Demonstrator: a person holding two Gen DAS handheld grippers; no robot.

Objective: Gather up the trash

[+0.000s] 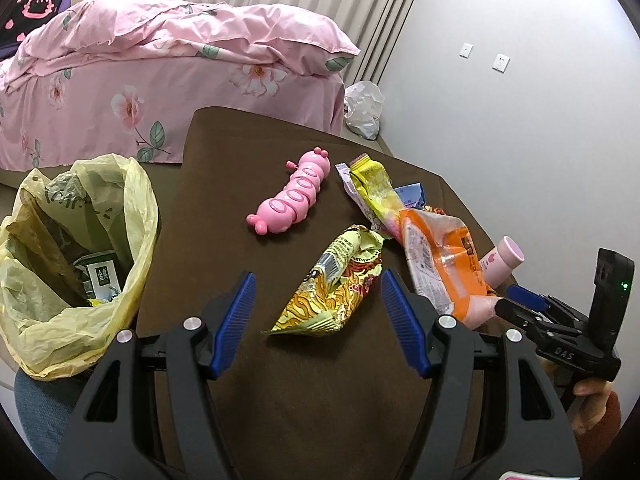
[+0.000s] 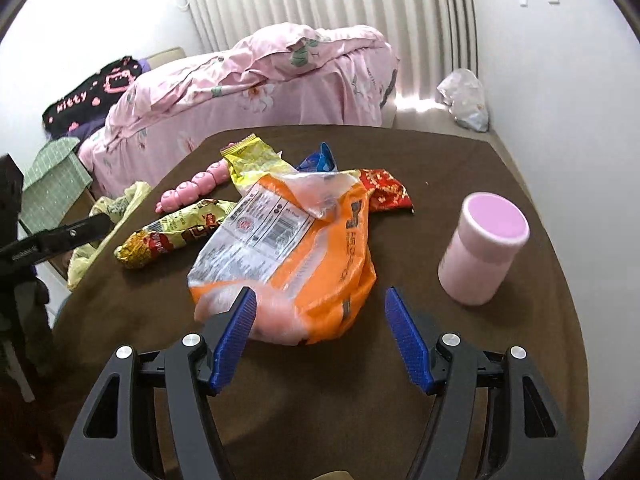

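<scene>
On the brown table (image 1: 304, 392) lie several wrappers. A crumpled yellow noodle packet (image 1: 332, 288) lies just ahead of my open left gripper (image 1: 318, 284), between its fingertips. A big orange and clear bag (image 2: 288, 256) lies ahead of my open right gripper (image 2: 320, 300); its near end sits between the fingers. It also shows in the left wrist view (image 1: 444, 268). A yellow wrapper (image 1: 372, 188), a blue wrapper (image 2: 320, 160) and a red wrapper (image 2: 384, 192) lie farther back. A bin lined with a yellow bag (image 1: 76, 248) stands left of the table and holds trash.
A pink caterpillar toy (image 1: 292, 196) lies mid-table. A pink cylindrical cup (image 2: 484, 248) stands to the right of the orange bag. A bed with a pink floral cover (image 1: 160, 80) is behind. A white plastic bag (image 1: 364, 108) lies on the floor by the wall.
</scene>
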